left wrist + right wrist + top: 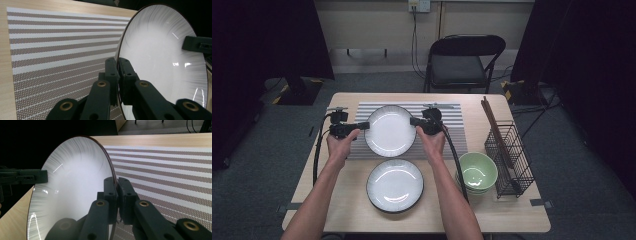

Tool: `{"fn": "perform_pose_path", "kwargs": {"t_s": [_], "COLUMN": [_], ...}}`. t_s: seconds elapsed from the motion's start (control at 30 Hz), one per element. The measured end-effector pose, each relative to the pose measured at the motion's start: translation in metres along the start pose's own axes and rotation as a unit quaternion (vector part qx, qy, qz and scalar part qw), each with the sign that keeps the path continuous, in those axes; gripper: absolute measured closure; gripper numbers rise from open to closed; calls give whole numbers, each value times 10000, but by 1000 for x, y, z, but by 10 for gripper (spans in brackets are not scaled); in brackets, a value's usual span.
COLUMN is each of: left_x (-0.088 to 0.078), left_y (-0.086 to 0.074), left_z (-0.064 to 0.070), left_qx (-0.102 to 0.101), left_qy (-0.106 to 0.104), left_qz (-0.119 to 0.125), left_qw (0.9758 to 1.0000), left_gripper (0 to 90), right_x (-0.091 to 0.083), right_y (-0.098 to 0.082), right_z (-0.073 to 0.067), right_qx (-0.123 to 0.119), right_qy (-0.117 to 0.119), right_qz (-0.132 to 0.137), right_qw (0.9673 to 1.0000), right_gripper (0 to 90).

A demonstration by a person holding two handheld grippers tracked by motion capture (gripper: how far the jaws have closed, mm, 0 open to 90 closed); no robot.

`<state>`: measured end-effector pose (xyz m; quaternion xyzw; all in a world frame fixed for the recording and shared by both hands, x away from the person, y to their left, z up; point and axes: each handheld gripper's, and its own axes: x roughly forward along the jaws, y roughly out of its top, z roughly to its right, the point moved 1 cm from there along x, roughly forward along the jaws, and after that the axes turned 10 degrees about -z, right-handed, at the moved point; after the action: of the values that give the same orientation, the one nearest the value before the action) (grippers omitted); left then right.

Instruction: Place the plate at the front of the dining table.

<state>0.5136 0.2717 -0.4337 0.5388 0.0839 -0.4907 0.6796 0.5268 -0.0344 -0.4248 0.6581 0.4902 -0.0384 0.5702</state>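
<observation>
A white plate with a dark rim (pixel 390 131) is over the striped placemat (pixel 452 130) at the far middle of the table. My left gripper (pixel 366 125) is shut on the plate's left rim and my right gripper (pixel 413 121) is shut on its right rim. In the left gripper view the jaws (pixel 118 62) pinch the rim of the plate (pixel 160 57), with the other gripper (pixel 197 44) at the far edge. The right gripper view shows the same clamp (pixel 117 181) on the plate (pixel 75 182). Whether the plate touches the mat I cannot tell.
A second white plate (pixel 395 185) lies near the front edge. Stacked green bowls (pixel 477 171) sit at the right, beside a black wire rack (pixel 509 155) with chopsticks (pixel 494 127) leaning in it. A folding chair (pixel 462 60) stands behind the table.
</observation>
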Motion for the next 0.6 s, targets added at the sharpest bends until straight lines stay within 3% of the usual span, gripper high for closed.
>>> {"fn": "perform_pose_path", "kwargs": {"t_s": [0.43,0.6], "left_x": [15,18], "left_y": [-9,-9], "left_z": [-20,-23], "left_qx": [-311,-324], "left_qy": [-95,-85], "left_qz": [-13,-33], "left_qw": [9995,9994], "left_gripper": [867,865], "right_x": [18,22], "right_y": [7,7], "right_z": [2,4], "right_qx": [-6,22], "right_qy": [-4,30], "right_qz": [-148,-166], "right_qw": [9999,9999], "right_gripper": [855,854]}}
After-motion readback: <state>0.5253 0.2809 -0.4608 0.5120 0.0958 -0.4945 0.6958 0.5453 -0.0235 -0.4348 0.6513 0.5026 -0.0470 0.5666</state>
